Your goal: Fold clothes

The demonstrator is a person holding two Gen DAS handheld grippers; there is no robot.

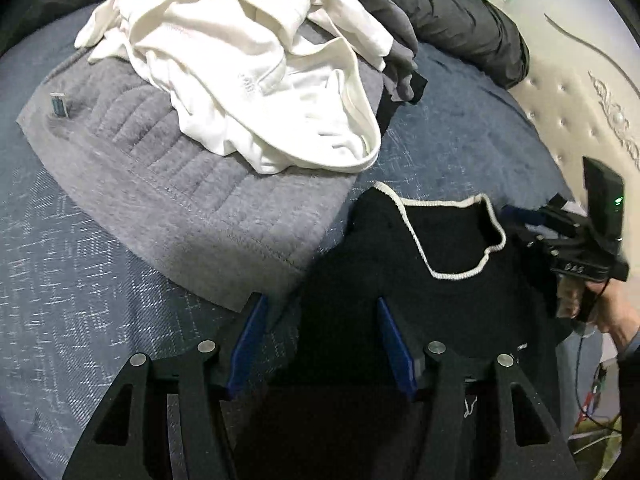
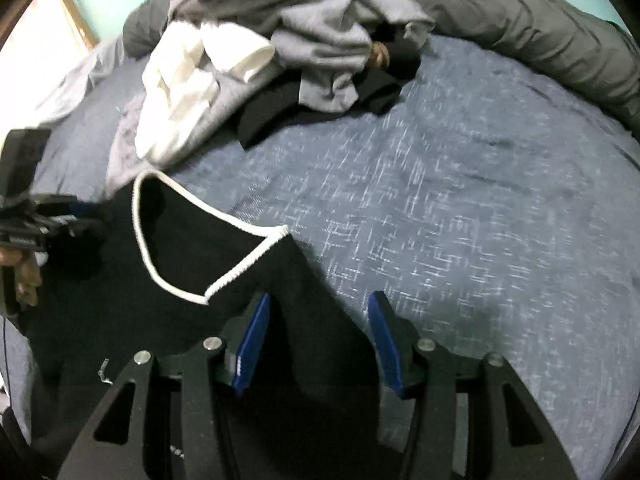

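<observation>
A black top (image 1: 400, 280) with a white-trimmed neckline (image 1: 452, 276) lies on the blue bedspread (image 1: 80, 280). My left gripper (image 1: 322, 320) stands open low over its left shoulder; black cloth lies between the blue pads (image 1: 248, 344) without being pinched. In the right wrist view the same top (image 2: 100, 320) fills the lower left. My right gripper (image 2: 318, 320) is open too, with a strip of the top's shoulder between its pads (image 2: 384, 344) and bedspread showing beside it. Each gripper appears at the other view's edge, held by a hand: the right gripper (image 1: 516, 216) and the left gripper (image 2: 76, 212).
A grey plush garment (image 1: 180, 184) lies spread beyond the top, with a crumpled white garment (image 1: 248, 80) on it. More grey and black clothes (image 2: 312, 40) are piled behind. A dark duvet (image 2: 540, 32) lines the far edge. A cream tufted headboard (image 1: 580, 100) stands at right, with cables (image 1: 592, 400) below.
</observation>
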